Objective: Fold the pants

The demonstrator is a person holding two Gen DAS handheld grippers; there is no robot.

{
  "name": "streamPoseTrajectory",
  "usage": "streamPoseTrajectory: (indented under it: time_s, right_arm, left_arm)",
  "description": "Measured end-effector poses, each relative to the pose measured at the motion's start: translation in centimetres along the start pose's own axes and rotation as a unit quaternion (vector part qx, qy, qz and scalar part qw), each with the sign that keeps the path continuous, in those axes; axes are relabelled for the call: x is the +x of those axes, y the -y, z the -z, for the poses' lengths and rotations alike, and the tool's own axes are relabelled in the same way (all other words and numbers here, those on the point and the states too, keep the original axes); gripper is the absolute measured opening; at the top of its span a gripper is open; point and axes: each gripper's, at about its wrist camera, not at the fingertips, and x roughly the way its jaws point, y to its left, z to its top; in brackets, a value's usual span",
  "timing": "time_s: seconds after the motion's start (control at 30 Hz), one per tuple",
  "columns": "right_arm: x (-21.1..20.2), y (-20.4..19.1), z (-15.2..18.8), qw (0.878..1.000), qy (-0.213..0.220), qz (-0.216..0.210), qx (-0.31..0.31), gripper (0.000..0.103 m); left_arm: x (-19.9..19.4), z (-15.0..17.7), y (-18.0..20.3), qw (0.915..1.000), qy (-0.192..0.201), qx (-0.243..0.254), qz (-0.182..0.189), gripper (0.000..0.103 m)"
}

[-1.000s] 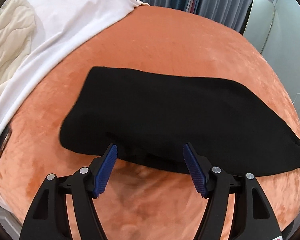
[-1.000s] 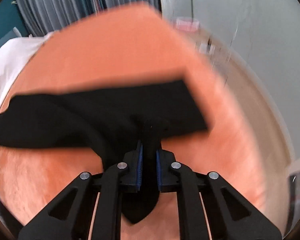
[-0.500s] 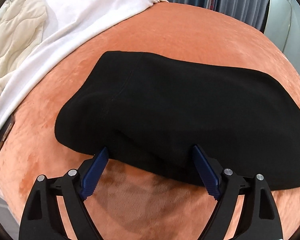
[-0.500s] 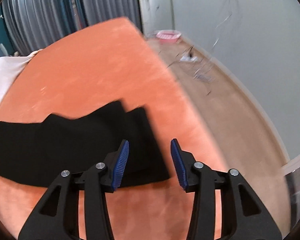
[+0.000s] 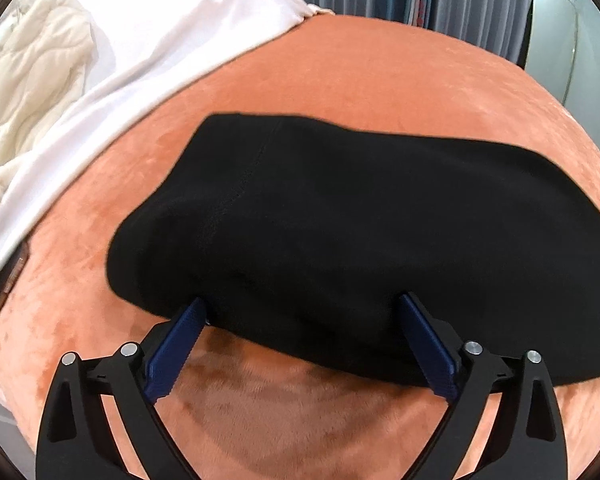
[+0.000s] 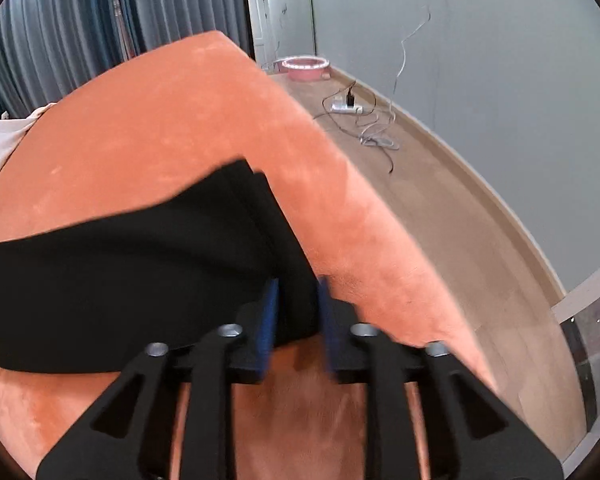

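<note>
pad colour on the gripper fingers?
Blue, on black fingers. Clearest in the left wrist view.

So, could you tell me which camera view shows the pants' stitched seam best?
The left wrist view: the seam runs down the black pants there. The right wrist view shows only their blurred end, no seam.

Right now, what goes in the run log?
pants: flat on orange blanket | left gripper: jaws opening, empty | right gripper: jaws closing around pants corner
</note>
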Motion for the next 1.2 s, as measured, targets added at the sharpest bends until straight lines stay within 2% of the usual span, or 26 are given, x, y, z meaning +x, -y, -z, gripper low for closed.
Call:
streamPoseTrajectory:
  time_s: [0.07, 0.13, 0.17, 0.23, 0.27, 0.3, 0.37, 0.4, 0.43, 0.5, 0.53, 0.57, 0.6, 0.63, 0.7, 0.77, 0.8, 0.9, 1.0, 1.1, 1.17, 1.2]
  right_arm:
    - [-3.7, -1.0, -0.4, 0.999, 0.046, 0.017, 0.005, 0.039]
    - [-7.2, -4.1, -1.5, 0.996, 0.084, -0.011, -0.020, 0.039]
    - [-8.3, -6.6, -2.3, 0.994, 0.090, -0.049, -0.039, 0.039]
    - [-9.3, -13.1, -3.6, 0.983, 0.075, -0.145, -0.085, 0.042]
    - [-9.3, -16.8, -4.1, 0.973, 0.060, -0.192, -0.110, 0.050]
    - [-9.1, -19.6, -4.4, 0.965, 0.047, -0.224, -0.129, 0.053]
    - [-8.0, -28.3, -4.4, 0.943, 0.023, -0.279, -0.179, 0.053]
    - [-7.2, -32.9, -4.1, 0.933, 0.011, -0.291, -0.211, 0.053]
    - [-6.8, -35.7, -4.0, 0.927, 0.006, -0.296, -0.229, 0.053]
    - [-4.5, -41.7, -3.7, 0.915, -0.014, -0.306, -0.262, 0.053]
    - [-4.2, -43.9, -3.3, 0.912, -0.025, -0.307, -0.272, 0.053]
    - [-3.2, -46.0, -3.3, 0.910, -0.034, -0.305, -0.280, 0.053]
    - [-2.1, -47.7, -3.6, 0.907, -0.042, -0.307, -0.286, 0.053]
    - [-2.0, -49.0, -3.1, 0.903, -0.048, -0.310, -0.292, 0.053]
    - [-0.5, -50.6, -3.6, 0.897, -0.063, -0.323, -0.296, 0.053]
    - [2.9, -52.5, -4.8, 0.891, -0.090, -0.341, -0.286, 0.053]
    - [3.1, -53.3, -3.1, 0.892, -0.097, -0.341, -0.280, 0.053]
    - [4.2, -53.3, -2.6, 0.896, -0.122, -0.340, -0.259, 0.053]
    - [3.3, -53.2, -2.4, 0.899, -0.105, -0.327, -0.273, 0.053]
    - [1.2, -52.7, -1.9, 0.899, -0.079, -0.329, -0.279, 0.055]
    - [-2.4, -53.3, -0.2, 0.881, -0.053, -0.353, -0.311, 0.055]
    - [-5.1, -54.5, 1.6, 0.862, -0.032, -0.365, -0.350, 0.055]
  left_arm:
    - [-2.9, -0.3, 0.3, 0.9988, 0.027, -0.010, 0.039, 0.092]
    - [-6.2, -1.4, 1.2, 0.9938, 0.071, -0.013, 0.085, 0.092]
    - [-7.2, -2.2, 1.8, 0.9911, 0.089, -0.011, 0.098, 0.095]
    - [-8.2, -4.2, 3.6, 0.9854, 0.110, -0.006, 0.130, 0.095]
    - [-7.9, -5.2, 4.5, 0.9833, 0.110, -0.004, 0.145, 0.095]
    - [-7.2, -6.2, 5.5, 0.9821, 0.107, 0.000, 0.155, 0.095]
    - [-4.1, -8.3, 7.2, 0.9861, 0.096, 0.010, 0.135, 0.095]
    - [-2.7, -8.8, 7.6, 0.9894, 0.085, 0.016, 0.116, 0.095]
    - [-0.4, -9.2, 7.4, 0.9943, 0.064, 0.017, 0.084, 0.095]
    - [3.3, -9.0, 5.4, 0.9991, 0.014, 0.004, 0.039, 0.087]
    - [4.8, -8.2, 3.2, 0.9993, -0.022, -0.014, 0.028, 0.077]
    - [5.5, -7.2, 1.1, 0.9981, -0.036, -0.031, 0.039, 0.076]
    - [5.4, -5.8, -0.8, 0.9968, -0.032, -0.032, 0.066, 0.076]
    - [4.3, -4.5, -1.6, 0.9965, -0.007, -0.004, 0.084, 0.079]
    - [2.6, -2.4, -1.9, 0.9965, 0.013, 0.058, 0.059, 0.079]
    - [1.4, -1.6, -2.4, 0.9955, 0.029, 0.066, 0.062, 0.079]
    - [0.6, -1.5, -3.1, 0.9954, 0.045, 0.052, 0.066, 0.079]
    - [-1.3, -1.7, -6.5, 0.9935, 0.078, -0.015, 0.081, 0.080]
    - [-2.9, -1.6, -11.9, 0.9828, 0.084, -0.112, 0.120, 0.080]
    - [-4.5, -1.0, -16.9, 0.9759, 0.077, -0.165, 0.121, 0.080]
    - [-6.0, -0.1, -18.3, 0.9772, 0.082, -0.169, 0.099, 0.080]
    - [-6.8, 0.4, -18.8, 0.9796, 0.081, -0.164, 0.084, 0.080]
